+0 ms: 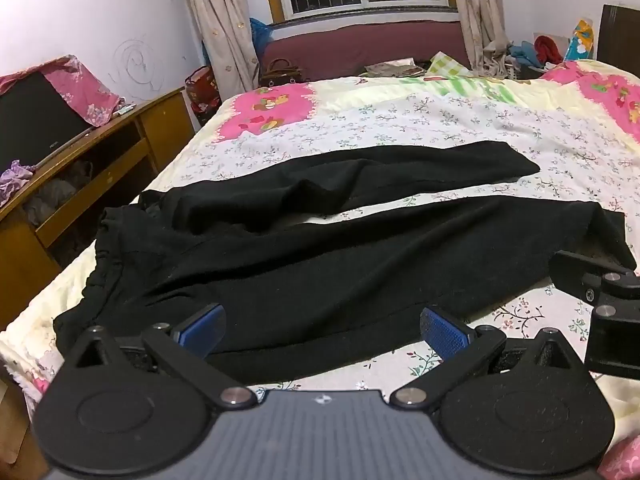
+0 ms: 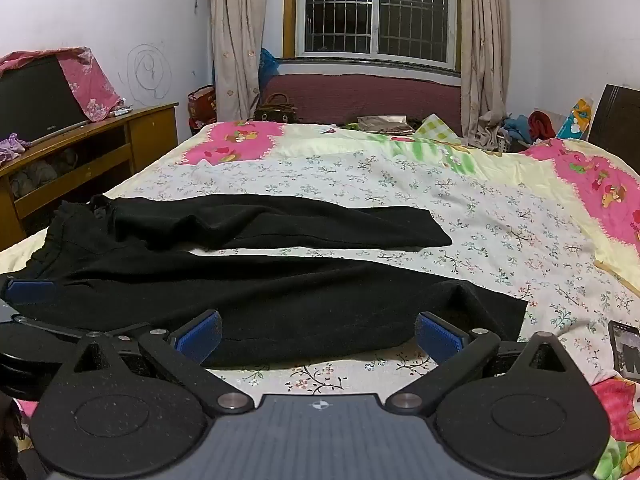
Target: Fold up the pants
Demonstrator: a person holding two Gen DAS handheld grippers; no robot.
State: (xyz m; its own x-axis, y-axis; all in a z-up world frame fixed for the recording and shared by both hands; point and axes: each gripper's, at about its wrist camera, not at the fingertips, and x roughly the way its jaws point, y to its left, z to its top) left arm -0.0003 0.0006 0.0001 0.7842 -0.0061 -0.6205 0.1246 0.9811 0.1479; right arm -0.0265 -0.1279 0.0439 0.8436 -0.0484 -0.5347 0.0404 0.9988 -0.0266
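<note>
1. Black pants (image 1: pixel 304 256) are lying spread flat on the floral bedsheet (image 1: pixel 440 120), waistband (image 1: pixel 100 264) toward the left bed edge, both legs running right with a strip of sheet showing between them.
2. Left gripper (image 1: pixel 320 328) is hovering at the near edge of the near leg, jaws standing wide apart, nothing between the pads.
3. Right gripper (image 2: pixel 316 332) is hovering further right along the same near leg, close to its cuff (image 2: pixel 492 312), jaws likewise spread wide and holding nothing.
4. Step, as I judge it: nothing folded yet, both tools are lining up for the first grab.
5. Next move is probably calling for pinching the near leg's edge at two points and carrying it over onto the far leg (image 2: pixel 280 224); pads need to catch both fabric layers.
6. Left view is showing the waistband gathers up close; right view alone is showing a phone (image 2: pixel 626 350) lying on the sheet at right, plus the far cuff's squared end.
</note>
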